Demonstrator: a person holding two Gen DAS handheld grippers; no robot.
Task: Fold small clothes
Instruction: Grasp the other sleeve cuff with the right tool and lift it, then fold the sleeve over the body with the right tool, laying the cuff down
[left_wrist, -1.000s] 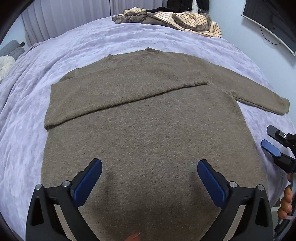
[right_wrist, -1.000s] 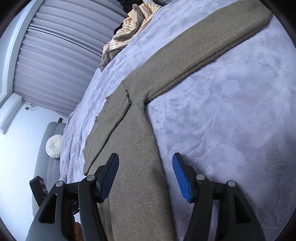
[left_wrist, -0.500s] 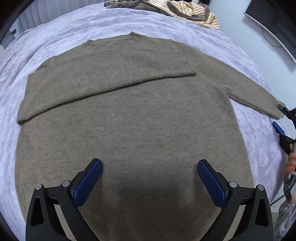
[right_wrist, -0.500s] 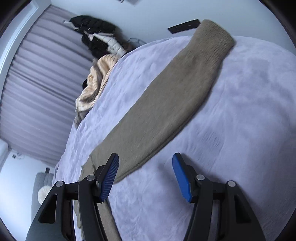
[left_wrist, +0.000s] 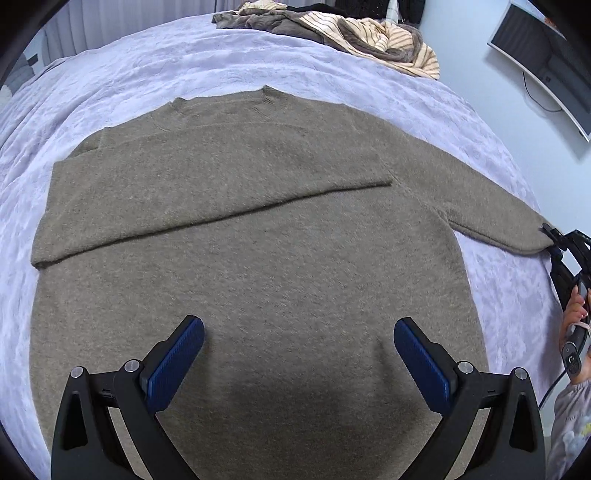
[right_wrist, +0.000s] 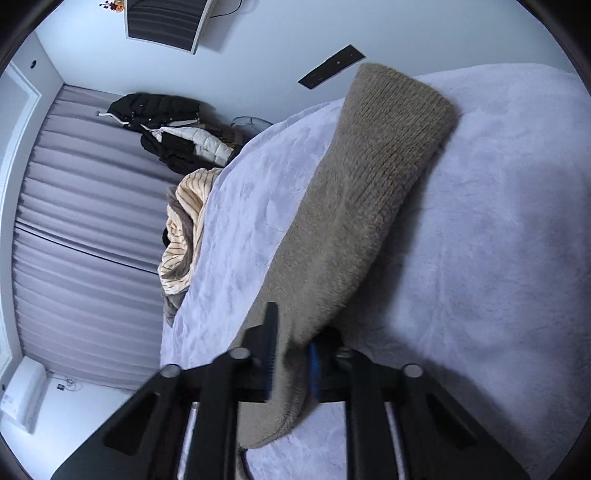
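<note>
A brown knit sweater (left_wrist: 240, 258) lies flat on the lilac bed cover (left_wrist: 184, 62), its left sleeve folded across the chest. Its right sleeve (right_wrist: 362, 206) stretches out toward the bed's right edge. My right gripper (right_wrist: 291, 360) is shut on that sleeve, pinching the knit between its blue pads; in the left wrist view it (left_wrist: 554, 240) shows at the cuff end of the sleeve. My left gripper (left_wrist: 299, 354) hovers open above the sweater's lower body, with nothing between its fingers.
A pile of striped and brown clothes (left_wrist: 354, 33) lies at the bed's far side. Dark and white jackets (right_wrist: 173, 136) hang by the grey curtain (right_wrist: 85, 229). A monitor (left_wrist: 546, 59) is on the wall at right. A hand (left_wrist: 574, 314) holds the right gripper.
My right gripper went from the sweater's side seam out along the right sleeve and shut on it. The left gripper drifted slightly over the sweater and stays open.
</note>
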